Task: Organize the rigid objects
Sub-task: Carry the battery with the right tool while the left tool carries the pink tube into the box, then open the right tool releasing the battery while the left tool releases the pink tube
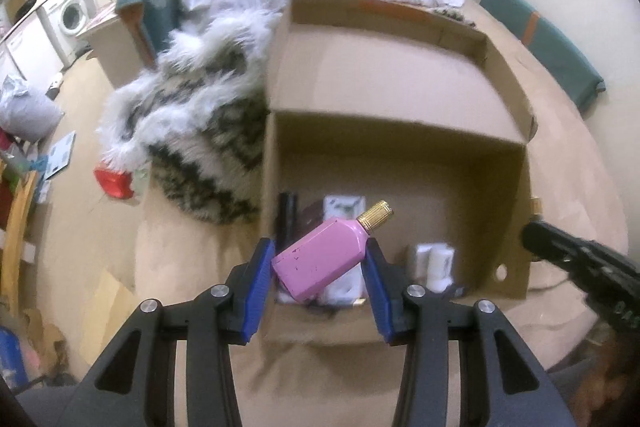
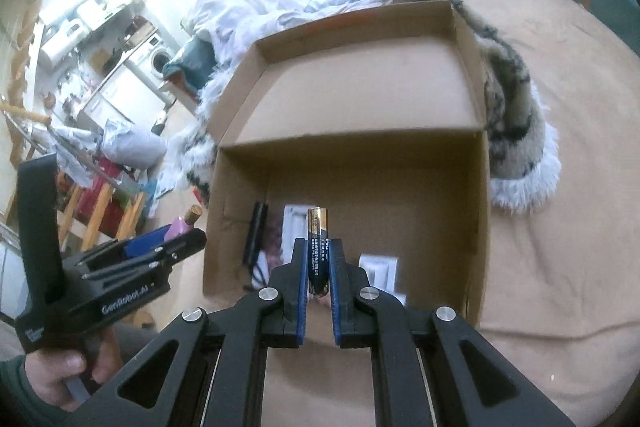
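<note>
My left gripper (image 1: 320, 259) is clamped across the body of a pink, faceted perfume bottle (image 1: 320, 259) with a ribbed gold cap (image 1: 375, 214), held tilted over the near left part of the open brown cardboard box (image 1: 400, 155). The grip sits low and skewed, so I judge the bottle could pivot or slip out and knock the white items already inside. My right gripper (image 2: 319, 259) is closed tight on a dark cylindrical battery (image 2: 318, 247) with a gold top, standing upright between the pads above the box's near edge; being round, it could roll free if released carelessly.
</note>
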Tool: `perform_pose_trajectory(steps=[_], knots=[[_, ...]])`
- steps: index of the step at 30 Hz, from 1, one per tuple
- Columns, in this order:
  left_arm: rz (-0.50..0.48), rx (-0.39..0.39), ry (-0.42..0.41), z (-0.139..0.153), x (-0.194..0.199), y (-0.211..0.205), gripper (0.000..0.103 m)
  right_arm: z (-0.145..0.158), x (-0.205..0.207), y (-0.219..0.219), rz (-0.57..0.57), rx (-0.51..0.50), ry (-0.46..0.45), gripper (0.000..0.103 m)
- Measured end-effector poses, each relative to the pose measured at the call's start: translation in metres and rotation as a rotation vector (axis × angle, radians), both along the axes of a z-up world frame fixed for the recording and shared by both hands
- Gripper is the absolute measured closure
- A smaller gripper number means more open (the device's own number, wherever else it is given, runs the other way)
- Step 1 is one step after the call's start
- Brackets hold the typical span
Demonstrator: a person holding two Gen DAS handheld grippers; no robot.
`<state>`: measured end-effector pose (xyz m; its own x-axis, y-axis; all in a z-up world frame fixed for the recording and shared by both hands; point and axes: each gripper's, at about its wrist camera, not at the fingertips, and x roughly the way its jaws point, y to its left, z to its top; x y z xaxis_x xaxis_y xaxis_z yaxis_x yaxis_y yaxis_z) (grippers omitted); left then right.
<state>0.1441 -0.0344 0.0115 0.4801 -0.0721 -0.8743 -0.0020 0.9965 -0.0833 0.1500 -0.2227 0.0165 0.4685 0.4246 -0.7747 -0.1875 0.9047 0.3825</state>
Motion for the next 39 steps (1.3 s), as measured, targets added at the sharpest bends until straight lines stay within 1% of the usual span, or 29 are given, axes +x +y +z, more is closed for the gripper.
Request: perform_pose_trajectory(steps=[2,4,6,9,11,14,16,19,23,28,30,32,35,36,38,39], knots=[[-0.024,-0.008,0.005,-0.004,0.01,-0.009,0.062,-0.009,0.009,-0.003,-0.015,0.011,0.007,0.092],[-0.032,0.0,0.007,-0.011,0.017,-0.016,0.062,-0.022,0.015,-0.005,-0.03,0.023,0.018,0.092],[-0.04,0.016,0.013,-0.023,0.023,-0.022,0.062,-0.038,0.018,-0.007,-0.049,0.014,0.03,0.092],[-0.044,-0.001,0.026,-0.041,0.027,-0.022,0.062,-0.059,0.025,-0.009,-0.055,0.002,0.075,0.092],[-0.038,0.013,0.043,-0.053,0.029,-0.022,0.062,-0.065,0.027,-0.009,-0.053,0.003,0.088,0.092],[-0.054,-0.005,0.1,-0.069,0.032,-0.024,0.062,-0.072,0.03,-0.003,-0.038,-0.006,0.102,0.092],[-0.063,0.003,0.103,-0.074,0.032,-0.027,0.062,-0.078,0.032,0.002,-0.025,-0.017,0.118,0.092],[-0.074,0.021,0.093,-0.076,0.031,-0.031,0.062,-0.083,0.038,0.006,-0.011,-0.027,0.13,0.092],[-0.072,0.042,0.092,-0.081,0.032,-0.031,0.062,-0.088,0.043,0.005,-0.025,-0.019,0.154,0.092],[-0.066,0.037,0.105,-0.086,0.032,-0.032,0.062,-0.091,0.046,0.006,-0.029,-0.021,0.17,0.092],[-0.065,0.035,0.104,-0.086,0.032,-0.032,0.062,-0.089,0.046,0.005,-0.04,-0.024,0.162,0.092],[-0.068,0.04,0.1,-0.085,0.032,-0.033,0.062,-0.086,0.045,0.005,-0.049,-0.036,0.133,0.092],[-0.065,0.042,0.103,-0.087,0.033,-0.031,0.062,-0.082,0.045,0.005,-0.052,-0.029,0.115,0.091],[-0.064,0.044,0.104,-0.087,0.034,-0.032,0.062,-0.081,0.045,0.005,-0.052,-0.024,0.115,0.089],[-0.061,0.048,0.103,-0.089,0.034,-0.033,0.062,-0.081,0.045,0.004,-0.053,-0.015,0.116,0.077],[-0.061,0.05,0.101,-0.089,0.034,-0.033,0.062,-0.08,0.045,0.003,-0.057,-0.011,0.113,0.074]])
